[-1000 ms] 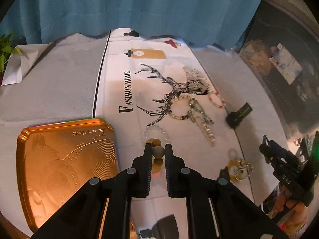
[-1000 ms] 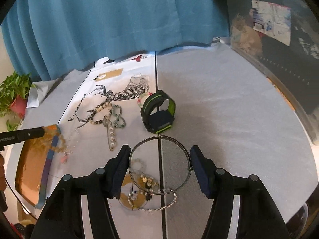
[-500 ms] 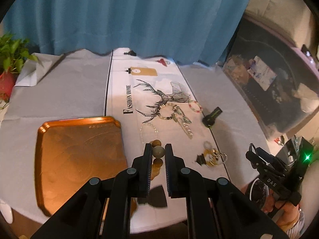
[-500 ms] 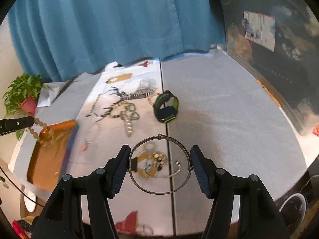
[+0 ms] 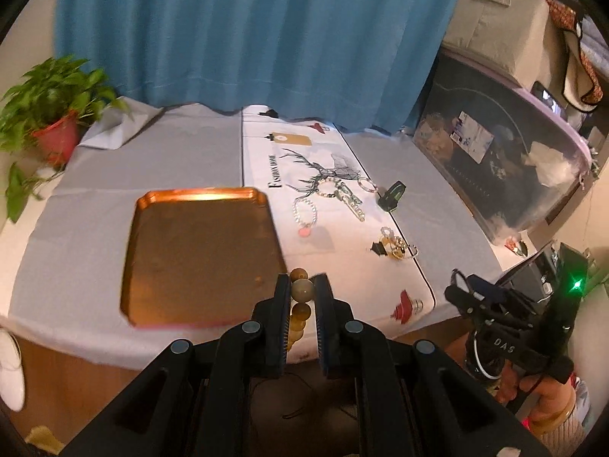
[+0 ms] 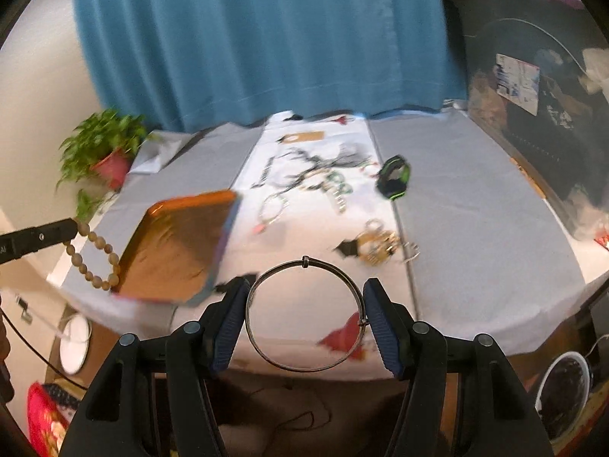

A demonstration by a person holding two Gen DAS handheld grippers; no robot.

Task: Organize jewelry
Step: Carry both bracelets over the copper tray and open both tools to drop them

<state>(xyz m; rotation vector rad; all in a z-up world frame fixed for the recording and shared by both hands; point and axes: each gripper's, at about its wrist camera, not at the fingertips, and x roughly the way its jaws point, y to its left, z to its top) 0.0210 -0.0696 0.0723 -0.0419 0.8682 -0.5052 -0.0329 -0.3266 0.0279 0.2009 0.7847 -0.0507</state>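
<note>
My left gripper (image 5: pixel 302 291) is shut on a wooden bead bracelet (image 5: pixel 302 290), held high above the table's near edge; the bracelet hangs from its tip in the right wrist view (image 6: pixel 93 257). My right gripper (image 6: pixel 305 304) is shut on a thin silver bangle (image 6: pixel 304 314), also raised over the near edge. The copper tray (image 5: pixel 198 251) lies on the grey cloth at left, also in the right wrist view (image 6: pixel 179 245). Loose jewelry stays on the white deer-print runner (image 5: pixel 327 251): a beaded bracelet (image 5: pixel 304 211), a gold cluster (image 5: pixel 396 245) and a black-green watch (image 6: pixel 394 177).
A potted plant (image 5: pixel 53 122) stands at the table's far left corner. A blue curtain (image 5: pixel 247 34) hangs behind the table. A dark storage tub (image 5: pixel 506 160) sits to the right. The right gripper shows in the left wrist view (image 5: pixel 506 331).
Both grippers have lifted and pulled back from the table with their jewelry still held. The whole table now shows from higher up; the right wrist view is motion-blurred.
</note>
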